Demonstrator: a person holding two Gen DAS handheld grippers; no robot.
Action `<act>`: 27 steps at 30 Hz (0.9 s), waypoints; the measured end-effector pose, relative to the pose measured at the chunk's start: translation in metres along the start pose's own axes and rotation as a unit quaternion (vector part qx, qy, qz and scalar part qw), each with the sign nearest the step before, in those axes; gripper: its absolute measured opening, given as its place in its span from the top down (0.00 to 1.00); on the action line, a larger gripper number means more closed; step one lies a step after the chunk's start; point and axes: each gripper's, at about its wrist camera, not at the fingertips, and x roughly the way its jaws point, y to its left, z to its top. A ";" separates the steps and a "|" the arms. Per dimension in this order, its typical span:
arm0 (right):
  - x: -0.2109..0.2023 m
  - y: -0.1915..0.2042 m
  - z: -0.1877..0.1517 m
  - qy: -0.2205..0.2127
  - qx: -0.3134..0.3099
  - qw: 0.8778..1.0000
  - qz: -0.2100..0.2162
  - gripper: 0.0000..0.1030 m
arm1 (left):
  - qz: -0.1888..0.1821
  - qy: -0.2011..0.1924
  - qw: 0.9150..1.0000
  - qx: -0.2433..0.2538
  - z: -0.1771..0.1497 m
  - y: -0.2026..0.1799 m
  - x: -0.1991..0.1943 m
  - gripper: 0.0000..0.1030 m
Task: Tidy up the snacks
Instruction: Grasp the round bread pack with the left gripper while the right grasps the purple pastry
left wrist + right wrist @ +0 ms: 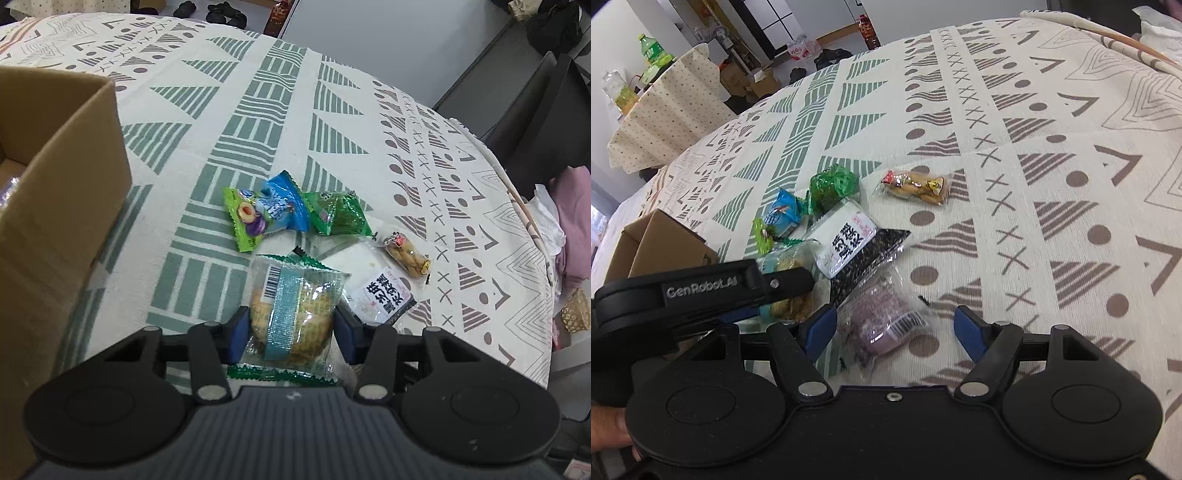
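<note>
Left gripper point(290, 334) pinching clear cookie packet point(291, 314) on patterned tablecloth point(240, 147), beside cardboard box point(55, 184); right gripper point(895, 330) spread around purple snack packet point(882, 317), not pressing it

I count seven snack packets on the patterned tablecloth point(1052, 122): one clear biscuit packet with a teal stripe point(291, 314), one clear packet of something purple point(882, 317), one white packet with black characters point(846, 240), one black speckled packet point(871, 254), one blue packet point(284, 203), one light green packet with a fruit picture point(243, 221), one dark green foil packet point(340, 214), and one small clear packet of golden pieces point(916, 186). That makes eight, I see, not seven. One cardboard box point(55, 206) stands alongside. Two grippers, mine: left point(290, 338) and right point(895, 330).
</note>
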 end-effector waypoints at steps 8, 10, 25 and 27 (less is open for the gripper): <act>0.007 0.012 -0.002 -0.004 -0.035 0.999 -0.018 0.31 | 0.014 -0.006 1.000 -0.009 0.000 0.013 -0.014 0.54; 0.008 0.015 -0.003 -0.003 -0.047 0.999 -0.023 0.37 | 0.019 -0.007 1.000 -0.010 -0.002 0.015 -0.018 0.54; -0.021 0.022 -0.003 -0.026 -0.039 0.999 0.013 0.69 | 0.045 -0.050 0.998 0.002 -0.010 0.008 -0.080 0.54; -0.027 0.024 -0.001 -0.036 -0.038 0.998 0.022 0.69 | 0.048 -0.057 0.997 0.002 -0.011 0.007 -0.089 0.54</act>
